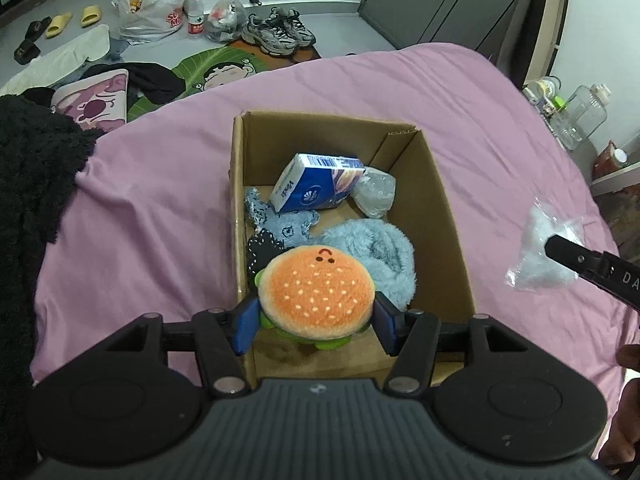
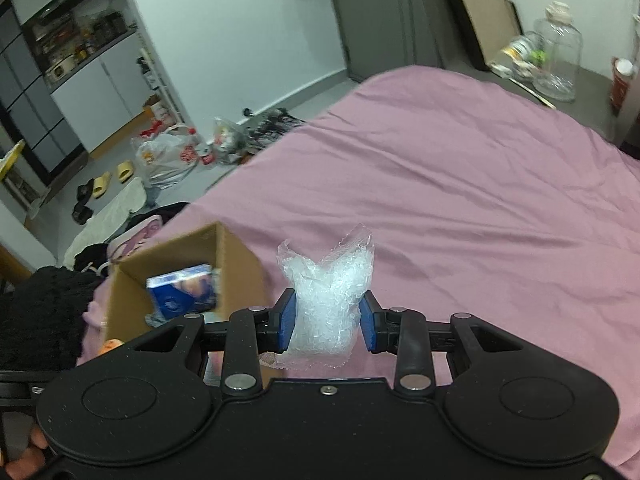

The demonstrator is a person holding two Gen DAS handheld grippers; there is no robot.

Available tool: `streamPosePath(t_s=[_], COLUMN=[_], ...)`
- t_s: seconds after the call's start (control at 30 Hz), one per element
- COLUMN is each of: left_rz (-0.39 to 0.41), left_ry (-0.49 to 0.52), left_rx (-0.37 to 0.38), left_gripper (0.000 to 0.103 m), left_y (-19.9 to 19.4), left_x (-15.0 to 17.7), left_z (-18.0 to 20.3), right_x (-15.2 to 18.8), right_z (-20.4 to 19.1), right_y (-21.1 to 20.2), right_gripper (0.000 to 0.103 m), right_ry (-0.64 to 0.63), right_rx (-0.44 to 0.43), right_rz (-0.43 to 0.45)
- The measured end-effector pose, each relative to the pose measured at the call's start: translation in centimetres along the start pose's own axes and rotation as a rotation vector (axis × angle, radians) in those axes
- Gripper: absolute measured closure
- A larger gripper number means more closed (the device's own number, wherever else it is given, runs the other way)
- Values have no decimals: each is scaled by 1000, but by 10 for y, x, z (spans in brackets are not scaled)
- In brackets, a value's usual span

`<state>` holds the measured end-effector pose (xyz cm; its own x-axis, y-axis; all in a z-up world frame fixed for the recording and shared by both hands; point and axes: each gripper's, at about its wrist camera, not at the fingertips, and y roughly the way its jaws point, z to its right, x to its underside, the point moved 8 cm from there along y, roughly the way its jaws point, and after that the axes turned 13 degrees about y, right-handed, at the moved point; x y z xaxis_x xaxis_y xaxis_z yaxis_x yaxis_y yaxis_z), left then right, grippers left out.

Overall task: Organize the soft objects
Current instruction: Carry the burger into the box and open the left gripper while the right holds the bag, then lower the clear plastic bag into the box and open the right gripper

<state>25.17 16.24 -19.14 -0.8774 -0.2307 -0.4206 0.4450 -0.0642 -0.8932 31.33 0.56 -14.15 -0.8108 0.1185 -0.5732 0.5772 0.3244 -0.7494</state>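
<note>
An open cardboard box (image 1: 444, 216) sits on the pink bed sheet (image 1: 168, 184). Inside lie a blue tissue pack (image 1: 316, 186), a clear plastic wad (image 1: 376, 192), a grey knit cloth (image 1: 280, 224) and a fluffy light-blue item (image 1: 372, 256). My left gripper (image 1: 314, 316) is shut on a plush hamburger (image 1: 316, 296), held over the box's near end. My right gripper (image 2: 327, 322) is shut on a crumpled clear plastic bag (image 2: 328, 304), above the sheet to the right of the box (image 2: 236, 264); in the left wrist view, that bag (image 1: 544, 248) hangs at the far right.
A black fuzzy garment (image 1: 36, 184) lies at the bed's left edge. Shoes (image 1: 280, 32), slippers (image 1: 72, 20), plastic bags (image 1: 156, 12) and a bottle (image 1: 196, 16) litter the floor beyond. Glass jars (image 2: 556, 60) stand on a surface at the right. Open sheet (image 2: 480, 200) stretches right of the box.
</note>
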Motion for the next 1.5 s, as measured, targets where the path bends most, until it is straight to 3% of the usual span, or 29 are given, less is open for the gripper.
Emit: streamPosePath(t_s=[0.4, 0.77, 1.13, 1.5], left_rz=[-2, 17, 12, 5], left_ry=[-13, -66, -98, -88], left_rx=[57, 36, -7, -30], left_gripper=[42, 41, 41, 41], left_y=[-18, -33, -37, -37], left_x=[2, 2, 5, 0], left_z=[-12, -42, -69, -70], right_x=[-2, 12, 33, 50], right_z=[-79, -122, -141, -141], right_y=[8, 30, 63, 94], right_gripper=[70, 70, 70, 70], right_ry=[-85, -130, -108, -82], right_rx=[-58, -83, -108, -92], right_rz=[-20, -80, -168, -260])
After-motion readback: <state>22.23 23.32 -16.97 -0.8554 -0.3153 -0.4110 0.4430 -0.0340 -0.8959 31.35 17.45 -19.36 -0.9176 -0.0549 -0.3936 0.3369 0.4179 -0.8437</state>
